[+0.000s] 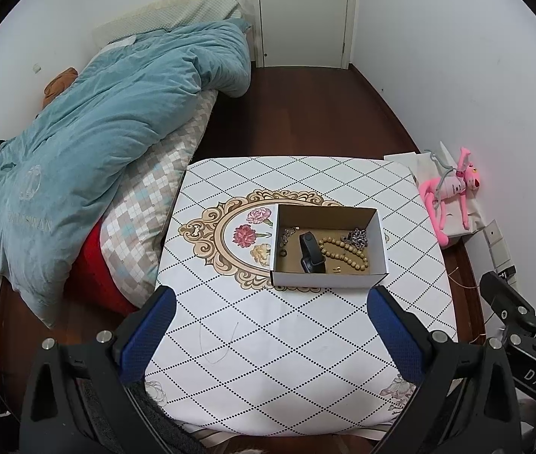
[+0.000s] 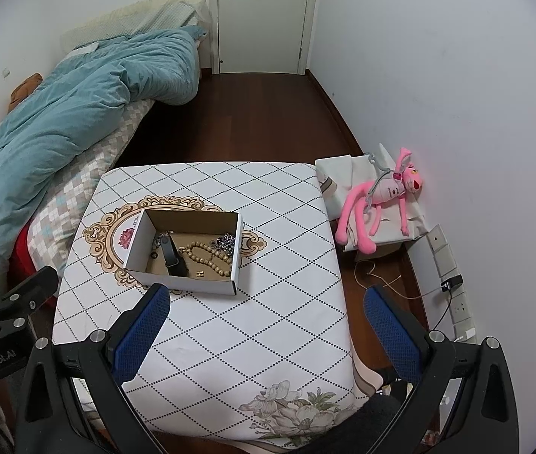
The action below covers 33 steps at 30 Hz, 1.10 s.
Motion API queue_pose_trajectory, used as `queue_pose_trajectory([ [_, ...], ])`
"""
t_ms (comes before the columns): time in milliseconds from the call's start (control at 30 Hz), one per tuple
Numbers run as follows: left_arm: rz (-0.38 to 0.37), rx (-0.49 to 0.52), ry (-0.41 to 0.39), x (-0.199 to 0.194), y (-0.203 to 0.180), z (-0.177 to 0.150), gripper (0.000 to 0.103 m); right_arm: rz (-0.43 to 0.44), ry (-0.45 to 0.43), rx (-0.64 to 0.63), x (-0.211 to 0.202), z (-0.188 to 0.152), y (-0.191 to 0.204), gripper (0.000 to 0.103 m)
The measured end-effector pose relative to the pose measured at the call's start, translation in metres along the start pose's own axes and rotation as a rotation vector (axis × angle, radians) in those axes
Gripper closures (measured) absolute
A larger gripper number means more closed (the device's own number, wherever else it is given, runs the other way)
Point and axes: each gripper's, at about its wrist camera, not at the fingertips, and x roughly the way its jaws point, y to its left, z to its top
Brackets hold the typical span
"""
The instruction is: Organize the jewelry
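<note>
Jewelry sits gathered in an open cardboard box (image 1: 328,283) on the table (image 1: 268,340) before us, the box resting over the right part of the ornate floral medallion (image 1: 230,234) printed on the diamond-patterned cloth. Inside the box we see a black smartwatch (image 1: 311,252) lying near the middle, a loop of tan beads (image 1: 343,251) just to its right, a tangled silvery chain (image 1: 358,236) in the far right corner, another small chain (image 1: 288,232) in the far left corner, a dark ring (image 1: 283,252) near the left wall, and a small gold piece (image 1: 337,269) near the front wall.

We hold both grippers above the near edge of the table, well apart from the box. Our left gripper (image 1: 270,325) has its blue-padded jaws spread wide with nothing between them. Our right gripper (image 2: 268,325) is likewise spread wide and holds nothing.

To the left we see a bed with a rumpled teal duvet (image 1: 116,132). To the right of the table a pink plush toy (image 2: 385,196) lies on white bags against the wall, with a power strip (image 2: 453,283) on the floor beside it. A closed white door (image 1: 304,11) stands at the far end of the room.
</note>
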Motion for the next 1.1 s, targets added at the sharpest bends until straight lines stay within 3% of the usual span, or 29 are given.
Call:
queue_pose_trajectory([
  [1100, -0.007, -0.004, -0.020, -0.0090, -0.0027, 0.0005, 0.000, 0.008, -0.015, -0.010, -0.0070, 0.0076, -0.0017, 0.000],
])
